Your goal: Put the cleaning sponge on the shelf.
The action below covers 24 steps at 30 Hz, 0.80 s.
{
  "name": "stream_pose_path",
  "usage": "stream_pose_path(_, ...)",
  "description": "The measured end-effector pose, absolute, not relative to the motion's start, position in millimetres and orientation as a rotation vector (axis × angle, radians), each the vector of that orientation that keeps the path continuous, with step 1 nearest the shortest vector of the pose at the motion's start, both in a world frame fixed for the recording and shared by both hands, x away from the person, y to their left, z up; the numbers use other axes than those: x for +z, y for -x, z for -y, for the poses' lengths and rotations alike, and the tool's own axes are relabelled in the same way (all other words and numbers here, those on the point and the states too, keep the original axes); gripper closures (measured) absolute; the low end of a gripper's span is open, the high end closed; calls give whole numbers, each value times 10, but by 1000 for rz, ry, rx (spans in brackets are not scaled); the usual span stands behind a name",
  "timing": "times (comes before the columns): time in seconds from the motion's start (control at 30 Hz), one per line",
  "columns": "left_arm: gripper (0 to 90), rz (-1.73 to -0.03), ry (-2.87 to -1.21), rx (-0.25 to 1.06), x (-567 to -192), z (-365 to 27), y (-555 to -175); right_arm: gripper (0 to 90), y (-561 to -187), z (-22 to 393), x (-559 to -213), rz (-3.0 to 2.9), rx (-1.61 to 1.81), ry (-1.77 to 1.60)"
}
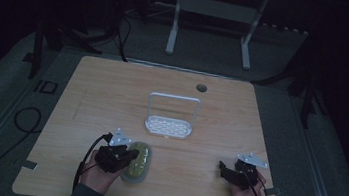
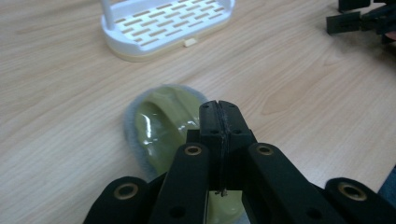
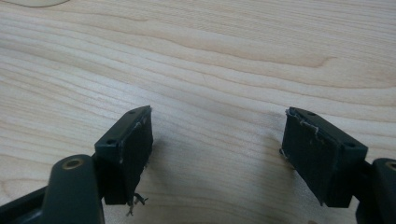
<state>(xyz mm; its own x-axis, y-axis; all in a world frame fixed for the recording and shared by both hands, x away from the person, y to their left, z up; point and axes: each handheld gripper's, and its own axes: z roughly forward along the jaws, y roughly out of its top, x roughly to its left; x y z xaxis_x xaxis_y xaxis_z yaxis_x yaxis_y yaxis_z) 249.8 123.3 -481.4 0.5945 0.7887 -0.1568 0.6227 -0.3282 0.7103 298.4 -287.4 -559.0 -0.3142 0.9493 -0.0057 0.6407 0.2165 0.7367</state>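
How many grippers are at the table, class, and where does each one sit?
2. The left gripper is near the table's front left, jaws shut over the yellow-green sponge. The right gripper is at the front right, jaws open over bare wood, nothing between them.

Right tongs (image 3: 217, 154) gape wide over the bare wooden table (image 3: 210, 56).

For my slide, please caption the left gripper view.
Shut left claw over a yellow-green sponge, white rack beyond.
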Motion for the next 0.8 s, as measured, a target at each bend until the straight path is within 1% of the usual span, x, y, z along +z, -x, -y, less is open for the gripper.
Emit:
stream_pose_path(0.43,896,-1101,-2119,194,-4966,-1040,-2442,241,-2984,2873,-5589,-2036,888,-1467)
stream_pose_path(0.8,897,-1129,-2151,221,-4990,-1166,-2423,240,-2984,2873,-5589,-2037,888,-1467)
